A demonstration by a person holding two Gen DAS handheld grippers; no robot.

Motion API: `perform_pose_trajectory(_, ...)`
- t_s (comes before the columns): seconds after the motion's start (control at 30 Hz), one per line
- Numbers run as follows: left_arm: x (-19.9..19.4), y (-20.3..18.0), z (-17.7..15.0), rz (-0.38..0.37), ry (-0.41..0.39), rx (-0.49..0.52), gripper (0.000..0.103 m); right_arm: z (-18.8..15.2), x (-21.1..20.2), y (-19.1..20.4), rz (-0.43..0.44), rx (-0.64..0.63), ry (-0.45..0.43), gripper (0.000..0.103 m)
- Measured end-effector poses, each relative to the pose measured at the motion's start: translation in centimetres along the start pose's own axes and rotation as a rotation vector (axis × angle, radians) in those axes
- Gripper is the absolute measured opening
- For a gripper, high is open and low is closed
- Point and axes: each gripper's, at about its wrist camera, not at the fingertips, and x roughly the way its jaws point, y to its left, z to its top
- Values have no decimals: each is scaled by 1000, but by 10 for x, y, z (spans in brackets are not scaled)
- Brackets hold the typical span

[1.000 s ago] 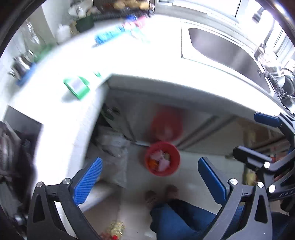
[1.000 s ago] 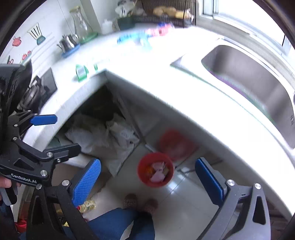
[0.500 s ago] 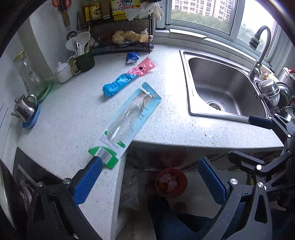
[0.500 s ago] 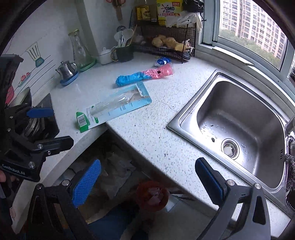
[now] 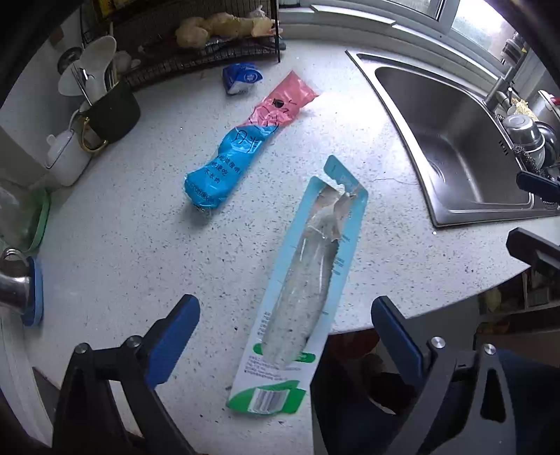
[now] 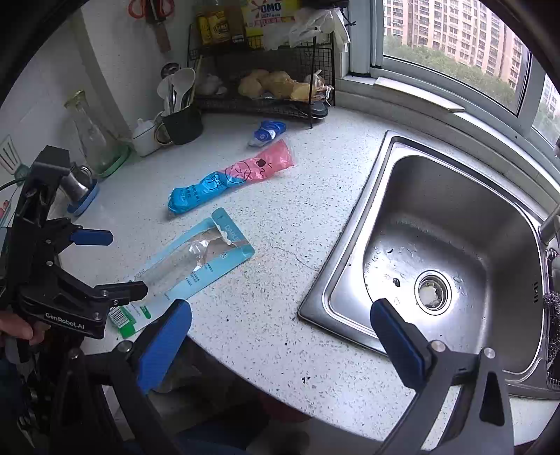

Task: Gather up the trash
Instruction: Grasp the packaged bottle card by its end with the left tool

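Nothing is in either claw at this moment, so as I judge it the collecting on this desk point(image 5: 115, 245) has not started. My left claw point(image 5: 285, 336) hangs wide open just above the near end of a long, torn-open blister card point(image 5: 308, 280), light blue with a green foot and a barcode; its clear bubble looks empty, and the foot pokes out past the desk's edge. My right claw point(image 6: 280, 336) is spread open too, empty, over the desk's rim between that card and the steel sink point(image 6: 455, 252).

Three bits of rubbish lie on the speckled top. The card is nearest me. Farther back lies a crumpled pink-and-blue plastic wrapper point(image 5: 245, 147), and beyond it, close to the black wire rack point(image 6: 262, 101), a small blue-and-white wrapper point(image 5: 241, 77). All three remain to be picked up, and I see no bin clearly from here.

As for writing: a yellow box on the rack reads "OMO" point(image 6: 271, 12). The body of my left claw, seen from the right wrist, is stamped "GenRobot.AI" point(image 6: 64, 325). The wrapper carries hand-drawn marks and printed Chinese characters I cannot read with confidence; the card's small print is too fine.
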Motion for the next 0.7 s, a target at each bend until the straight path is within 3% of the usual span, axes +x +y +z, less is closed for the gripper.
perform_pose_trajectory(0.2,32,16,9,-5,60,41,84,9,20,1,-27,33,44,102)
perform_pose_trajectory(0.37,47,16,7,-49,98,77,80,16,28,5,-28,45,67,102)
perform_pose_trajectory(0.5,56,14,4,-53,116,83,50,21,33,10,-27,49,76,102)
perform_pose_trajectory(0.7,57,17,0,-116,112,62,27,23,35,16,-38,43,78,102)
